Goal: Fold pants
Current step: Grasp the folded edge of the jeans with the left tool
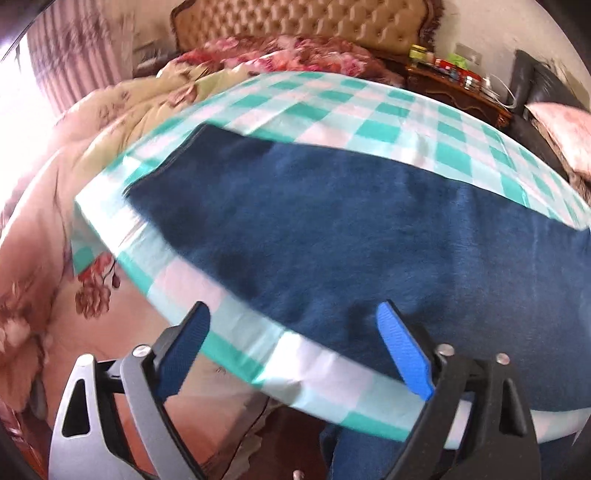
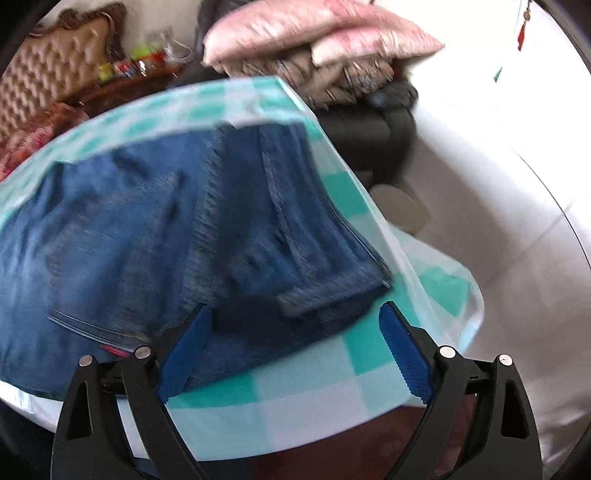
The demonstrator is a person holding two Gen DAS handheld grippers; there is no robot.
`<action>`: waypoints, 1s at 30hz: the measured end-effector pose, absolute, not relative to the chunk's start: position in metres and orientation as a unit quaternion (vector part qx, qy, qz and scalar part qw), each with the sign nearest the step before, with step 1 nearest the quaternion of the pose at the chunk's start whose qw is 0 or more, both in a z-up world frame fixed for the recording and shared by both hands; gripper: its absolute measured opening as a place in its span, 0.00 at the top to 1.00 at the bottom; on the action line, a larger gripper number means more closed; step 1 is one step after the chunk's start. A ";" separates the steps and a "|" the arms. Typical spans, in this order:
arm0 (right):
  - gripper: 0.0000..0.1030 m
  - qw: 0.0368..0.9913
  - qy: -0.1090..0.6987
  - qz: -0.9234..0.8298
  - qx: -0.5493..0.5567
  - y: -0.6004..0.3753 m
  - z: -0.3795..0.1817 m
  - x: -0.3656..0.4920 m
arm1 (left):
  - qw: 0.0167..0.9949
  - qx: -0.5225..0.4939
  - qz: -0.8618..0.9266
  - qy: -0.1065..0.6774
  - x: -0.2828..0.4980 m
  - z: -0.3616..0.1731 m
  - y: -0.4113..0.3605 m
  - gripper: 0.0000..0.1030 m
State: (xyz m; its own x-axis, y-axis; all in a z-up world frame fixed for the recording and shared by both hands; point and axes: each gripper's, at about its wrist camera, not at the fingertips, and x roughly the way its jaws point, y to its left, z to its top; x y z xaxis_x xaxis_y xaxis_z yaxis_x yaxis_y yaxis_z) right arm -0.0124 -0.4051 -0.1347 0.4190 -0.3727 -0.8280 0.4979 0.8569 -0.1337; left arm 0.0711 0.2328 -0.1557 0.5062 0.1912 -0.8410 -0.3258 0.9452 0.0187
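Observation:
Blue denim pants (image 1: 332,229) lie flat across a table with a green-and-white checked cloth (image 1: 369,114). In the left wrist view my left gripper (image 1: 293,317) is open and empty, hovering over the near table edge at the pants' lower border. In the right wrist view the pants (image 2: 122,236) show a folded hem or waist end (image 2: 332,288) near the table's right corner. My right gripper (image 2: 295,321) is open and empty, just above that end, with the left blue pad (image 2: 184,354) over the denim.
A bed with floral quilts (image 1: 122,122) and a tufted headboard (image 1: 303,22) lies beyond the table. A wooden nightstand with jars (image 1: 454,81) stands at the back right. Pink cushions (image 2: 306,33) sit on a black chair (image 2: 369,125). White floor (image 2: 498,221) lies to the right.

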 end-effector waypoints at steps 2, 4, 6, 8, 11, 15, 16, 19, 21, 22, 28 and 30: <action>0.14 0.835 0.480 -0.263 0.058 -0.405 -0.137 -0.016 | 0.859 -0.089 0.164 0.477 0.067 -0.158 0.250 0.27; 0.14 0.832 0.484 -0.266 0.049 -0.405 -0.137 -0.015 | 0.855 -0.125 0.174 0.472 0.060 -0.160 0.269 0.30; 0.14 0.826 0.493 -0.270 0.044 -0.403 -0.137 -0.014 | 0.850 -0.181 0.182 0.459 0.052 -0.161 0.295 0.35; 0.16 0.820 0.500 -0.277 0.033 -0.400 -0.133 -0.011 | 0.845 -0.220 0.191 0.448 0.044 -0.163 0.316 0.44; 0.19 0.837 0.478 -0.263 0.043 -0.396 -0.118 -0.010 | 0.837 -0.270 0.196 0.434 0.036 -0.167 0.352 0.59; 0.18 0.848 0.470 -0.238 0.059 -0.390 -0.106 -0.001 | 0.841 -0.285 0.199 0.415 0.043 -0.166 0.386 0.66; 0.18 0.848 0.471 -0.234 0.060 -0.389 -0.104 0.002 | 0.844 -0.288 0.194 0.409 0.049 -0.164 0.394 0.66; 0.18 0.850 0.471 -0.225 0.068 -0.389 -0.102 0.012 | 0.843 -0.283 0.194 0.414 0.073 -0.163 0.414 0.66; 0.18 0.847 0.470 -0.244 0.047 -0.385 -0.098 0.019 | 0.836 -0.288 0.188 0.429 0.087 -0.170 0.422 0.69; 0.18 0.847 0.469 -0.250 0.034 -0.383 -0.097 0.023 | 0.839 -0.283 0.181 0.428 0.096 -0.171 0.424 0.80; 0.18 0.843 0.458 -0.279 -0.026 -0.362 -0.086 0.036 | 0.842 -0.219 0.186 0.456 0.123 -0.172 0.418 0.80; 0.18 0.844 0.458 -0.278 -0.021 -0.362 -0.086 0.037 | 0.844 -0.206 0.209 0.449 0.119 -0.165 0.411 0.57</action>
